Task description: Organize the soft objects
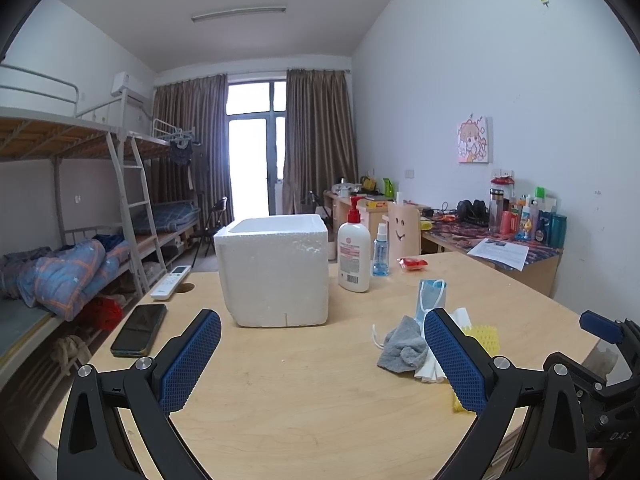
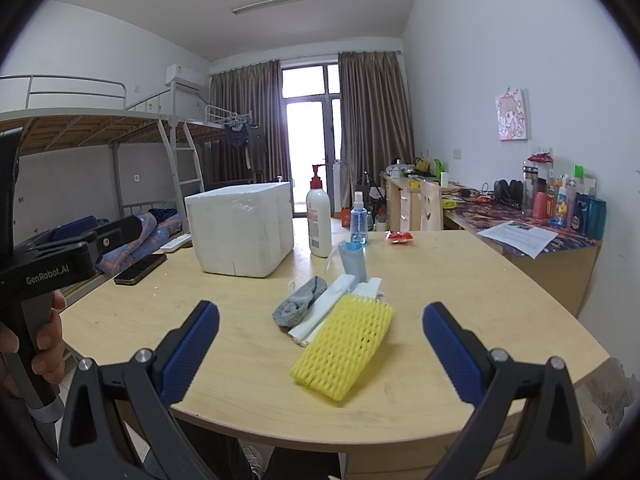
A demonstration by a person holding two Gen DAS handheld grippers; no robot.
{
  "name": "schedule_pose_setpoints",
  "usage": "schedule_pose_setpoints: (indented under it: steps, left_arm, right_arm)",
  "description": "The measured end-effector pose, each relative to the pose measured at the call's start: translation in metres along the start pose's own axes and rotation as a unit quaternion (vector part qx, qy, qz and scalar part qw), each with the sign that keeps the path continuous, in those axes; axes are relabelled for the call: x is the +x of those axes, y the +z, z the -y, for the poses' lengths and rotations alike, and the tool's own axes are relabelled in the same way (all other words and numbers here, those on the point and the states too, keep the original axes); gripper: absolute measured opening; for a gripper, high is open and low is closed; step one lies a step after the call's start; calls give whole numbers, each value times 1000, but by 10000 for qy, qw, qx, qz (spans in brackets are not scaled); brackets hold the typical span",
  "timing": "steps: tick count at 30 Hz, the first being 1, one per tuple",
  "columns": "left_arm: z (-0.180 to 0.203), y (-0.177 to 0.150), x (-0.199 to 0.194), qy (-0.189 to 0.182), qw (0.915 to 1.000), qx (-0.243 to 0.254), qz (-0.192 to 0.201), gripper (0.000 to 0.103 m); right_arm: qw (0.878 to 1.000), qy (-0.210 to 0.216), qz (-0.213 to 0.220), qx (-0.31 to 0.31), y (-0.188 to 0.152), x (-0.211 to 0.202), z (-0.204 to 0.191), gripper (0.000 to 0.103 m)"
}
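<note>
A white foam box [image 1: 276, 268] [image 2: 242, 228] stands open-topped on the wooden table [image 1: 300, 392] [image 2: 248, 372]. To its right lies a pile of soft items: a grey sock [image 1: 402, 346] [image 2: 298, 306], a yellow foam net [image 2: 344, 350] [image 1: 486, 338], white foam strips [image 2: 326, 308] [image 1: 428, 372] and a blue face mask [image 1: 430, 300] [image 2: 354, 262]. My left gripper [image 1: 322, 346] is open above the bare table, left of the pile. My right gripper [image 2: 320, 338] is open, with the yellow net between its fingers but untouched. In the right wrist view a hand [image 2: 46, 344] holds the left gripper's handle.
A black phone [image 1: 140, 330] [image 2: 140, 269] and a white remote [image 1: 171, 282] lie left of the box. A lotion pump bottle [image 1: 354, 252] [image 2: 319, 220], a blue spray bottle [image 1: 381, 254] [image 2: 359, 220] and a red packet [image 1: 413, 264] [image 2: 400, 237] stand behind the pile. A cluttered desk [image 1: 532, 258] lines the right wall.
</note>
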State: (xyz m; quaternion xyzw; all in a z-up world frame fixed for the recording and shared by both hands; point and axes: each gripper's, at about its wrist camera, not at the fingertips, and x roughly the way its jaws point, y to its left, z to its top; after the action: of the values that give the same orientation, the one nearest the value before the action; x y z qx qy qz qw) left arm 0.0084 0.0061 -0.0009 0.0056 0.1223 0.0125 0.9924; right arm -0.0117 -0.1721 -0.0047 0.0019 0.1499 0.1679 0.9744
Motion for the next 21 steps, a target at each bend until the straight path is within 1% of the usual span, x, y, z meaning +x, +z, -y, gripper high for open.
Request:
schedule_pose_setpoints:
  steps: [5,10,17,21]
  left_arm:
    - [2,1,7,-17,10000,23,-58,102]
    - [3,1,22,-35,9998,53,-175,102]
    - [10,-3,47,-174,9988,149,-431,102]
    - [15,-7,64,-225,9973,247,-658,102]
  right_arm:
    - [10000,2,-48,32,-1,2,1,103]
    - [9996,83,-206,161,-2,14,7,103]
    - [9986,110,-449,252,-7,33,14,103]
    - [9977,97,-598,312,-11,43,19,103]
